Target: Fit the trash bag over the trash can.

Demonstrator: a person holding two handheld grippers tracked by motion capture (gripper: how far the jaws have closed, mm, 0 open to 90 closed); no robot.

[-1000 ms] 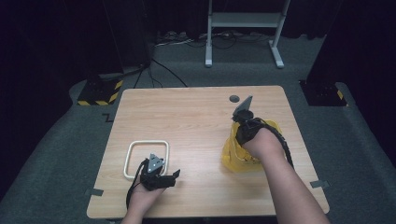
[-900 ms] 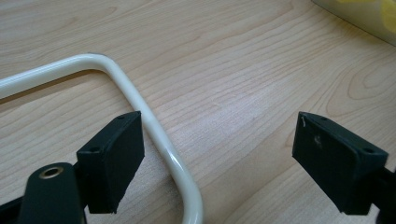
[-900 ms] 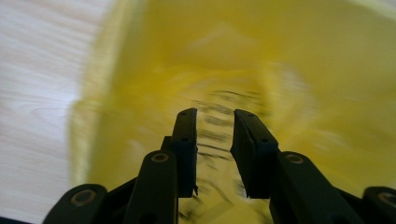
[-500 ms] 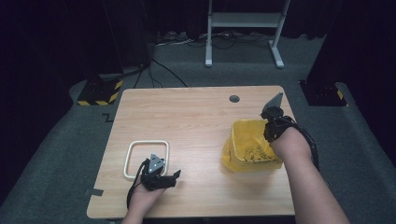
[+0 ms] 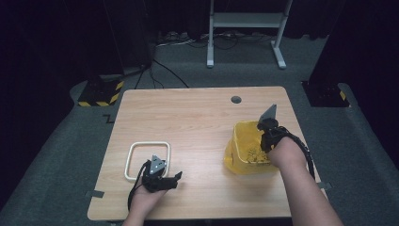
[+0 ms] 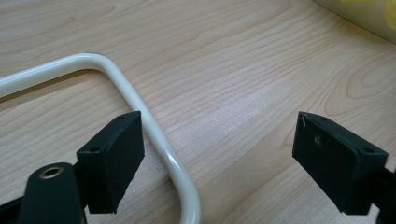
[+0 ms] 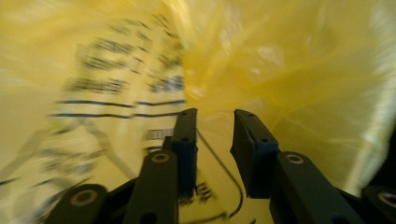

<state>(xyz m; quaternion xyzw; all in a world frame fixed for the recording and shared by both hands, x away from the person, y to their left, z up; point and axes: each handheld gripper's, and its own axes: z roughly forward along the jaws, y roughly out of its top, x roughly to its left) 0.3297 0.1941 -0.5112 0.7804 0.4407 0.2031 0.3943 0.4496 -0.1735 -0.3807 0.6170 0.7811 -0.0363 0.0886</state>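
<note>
Yellow plastic, thin and crinkled, makes up the bag (image 5: 248, 151) that lines a bin at about four o'clock on the wooden table (image 5: 197, 122); black printing shows on its inner face, blurred in the right gripper view (image 7: 116, 102); the right gripper (image 5: 266, 135) dips into the bag's mouth at its far right corner, at roughly two o'clock of the bin, with the person's hand behind it; in its own view the jaws stand a narrow gap apart, having just been opening, and the film lies behind and around them, though whether any fold is caught between the pads I cannot tell; a thin dark line, a cord or a crease, runs down between the jaws; the cream wire frame (image 5: 147, 159), a rounded rectangle of tubing, lies flat at about seven o'clock on the table, well apart from the bag; the left gripper (image 5: 162, 176) rests at the frame's near right corner, at five o'clock of it; seen from that gripper, the jaws are spread wide, the left pad just beside the tube (image 6: 159, 140) and the right pad out over bare wood; the tube runs between them, unpinched.
</note>
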